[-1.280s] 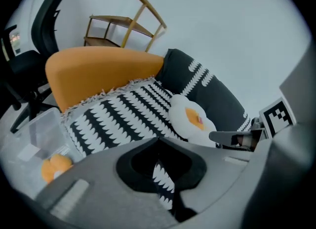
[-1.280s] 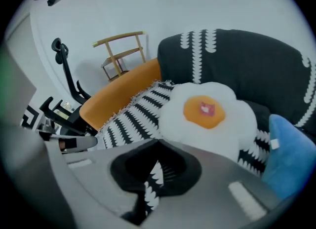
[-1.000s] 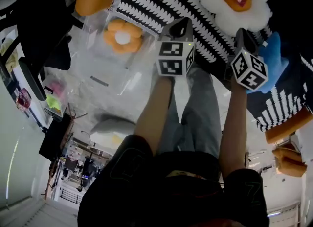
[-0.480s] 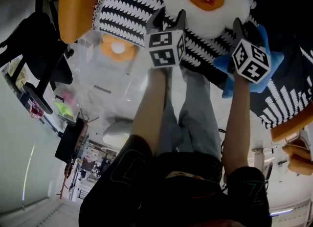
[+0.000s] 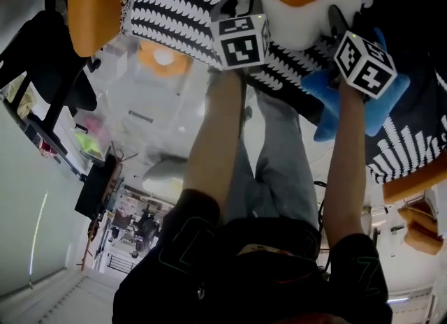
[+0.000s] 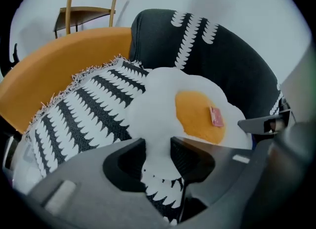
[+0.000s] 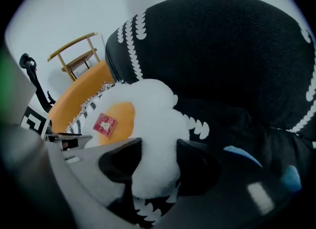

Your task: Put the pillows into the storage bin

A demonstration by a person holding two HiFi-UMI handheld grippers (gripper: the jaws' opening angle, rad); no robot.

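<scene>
Pinching the white rim of the fried-egg pillow (image 6: 187, 109) with the left gripper (image 6: 158, 160), jaws drawn narrow and pressed into the plush on both sides. Likewise with the right gripper (image 7: 159, 166): closed to a narrow gap on another white lobe of that same pillow, both pads sunk into it. Just ahead of the left jaws, on the orange yolk, a small red tag (image 6: 216, 117). Under and to the left of the left gripper, touching the egg, a black-and-white patterned pillow (image 6: 84, 109); beyond that, an orange pillow (image 6: 54, 70). Behind the egg, past both grippers, a dark pillow with white leaf print (image 6: 217, 60). Just beside the right gripper, on its right, a blue pillow (image 5: 328, 102). Well off to the left of the left gripper, the clear storage bin (image 5: 140, 116), with an orange flower-shaped pillow (image 5: 162, 57) visible through it.
</scene>
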